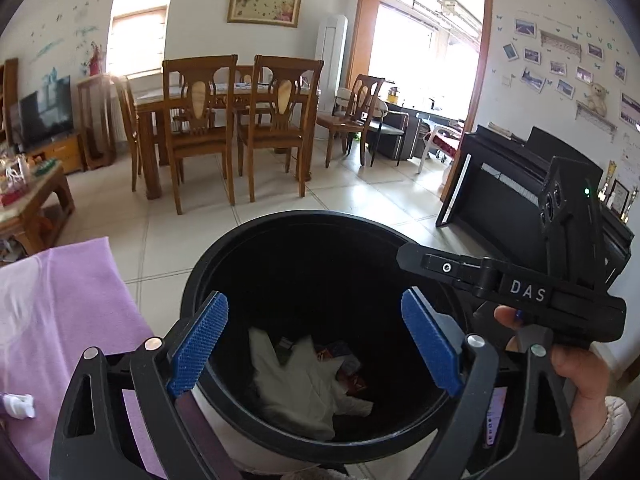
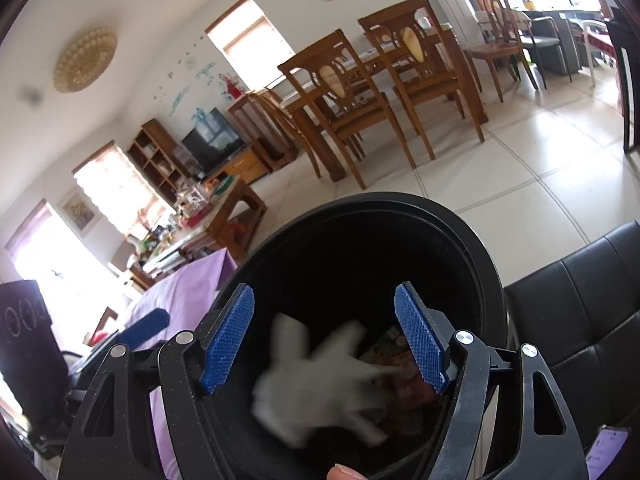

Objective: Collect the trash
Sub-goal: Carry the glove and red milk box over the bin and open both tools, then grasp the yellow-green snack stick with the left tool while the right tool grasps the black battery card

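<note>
A black round trash bin (image 1: pixel 304 220) stands on the floor right below both grippers; it also shows in the right wrist view (image 2: pixel 400 200). Inside lie crumpled white tissue (image 1: pixel 296 384) and colourful wrappers (image 1: pixel 344 360). In the right wrist view the white tissue (image 2: pixel 316 388) is blurred, inside the bin. My left gripper (image 1: pixel 314 344) is open and empty over the bin mouth. My right gripper (image 2: pixel 324 340) is open and empty over the bin; its body (image 1: pixel 520 292) shows at the right in the left wrist view.
A purple cloth-covered surface (image 1: pixel 60 320) lies left of the bin, with a white scrap (image 1: pixel 18 406) on it. A black leather seat (image 2: pixel 580 300) is right of the bin. A piano (image 1: pixel 500 188), dining chairs (image 1: pixel 200 128) and a coffee table (image 1: pixel 28 200) stand beyond.
</note>
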`<action>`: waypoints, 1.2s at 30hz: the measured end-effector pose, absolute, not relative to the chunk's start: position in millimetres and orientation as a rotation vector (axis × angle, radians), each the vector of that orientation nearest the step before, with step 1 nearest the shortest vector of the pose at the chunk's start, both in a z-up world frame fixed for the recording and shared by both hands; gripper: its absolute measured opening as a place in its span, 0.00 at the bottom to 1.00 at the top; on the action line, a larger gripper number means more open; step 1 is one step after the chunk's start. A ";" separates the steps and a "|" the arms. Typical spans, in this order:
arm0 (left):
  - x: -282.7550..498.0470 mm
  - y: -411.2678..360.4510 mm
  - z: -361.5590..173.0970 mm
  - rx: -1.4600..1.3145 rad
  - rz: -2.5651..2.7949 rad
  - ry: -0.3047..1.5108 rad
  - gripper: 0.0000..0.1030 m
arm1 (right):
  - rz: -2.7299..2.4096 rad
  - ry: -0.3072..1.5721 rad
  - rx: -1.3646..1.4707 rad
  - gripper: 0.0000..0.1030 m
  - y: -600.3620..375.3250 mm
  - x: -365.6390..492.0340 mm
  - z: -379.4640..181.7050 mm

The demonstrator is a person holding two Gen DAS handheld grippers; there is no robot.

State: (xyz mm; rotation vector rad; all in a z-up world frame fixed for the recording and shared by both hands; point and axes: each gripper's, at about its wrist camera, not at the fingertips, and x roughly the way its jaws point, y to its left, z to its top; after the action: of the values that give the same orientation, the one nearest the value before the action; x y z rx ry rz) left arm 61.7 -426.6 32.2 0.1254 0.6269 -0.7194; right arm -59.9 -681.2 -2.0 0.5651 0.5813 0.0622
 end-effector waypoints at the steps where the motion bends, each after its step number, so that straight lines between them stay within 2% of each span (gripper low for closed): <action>1: 59.9 -424.8 34.0 0.130 -0.711 0.625 0.89 | 0.064 0.579 0.564 0.71 -679.7 -60.7 -0.6; 5: 51.9 -413.2 40.5 0.132 -0.696 0.610 0.94 | 0.071 0.565 0.547 0.79 -669.3 -65.1 6.0; 17: 34.5 -347.8 51.4 0.118 -0.628 0.590 0.94 | 0.126 0.569 0.448 0.82 -603.0 -58.6 32.1; 29: 26.4 -204.0 40.9 0.026 -0.401 0.632 0.94 | 0.304 0.625 0.306 0.82 -480.2 -36.9 43.8; 36: 33.7 -126.8 7.6 -0.009 -0.240 0.785 0.93 | 0.418 0.678 0.223 0.82 -397.7 -15.5 38.5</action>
State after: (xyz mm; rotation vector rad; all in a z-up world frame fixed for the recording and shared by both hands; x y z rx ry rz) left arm 33.7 -126.8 7.6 -0.0093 0.7845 -0.2397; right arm -15.5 -397.7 38.5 0.2234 0.6785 0.4185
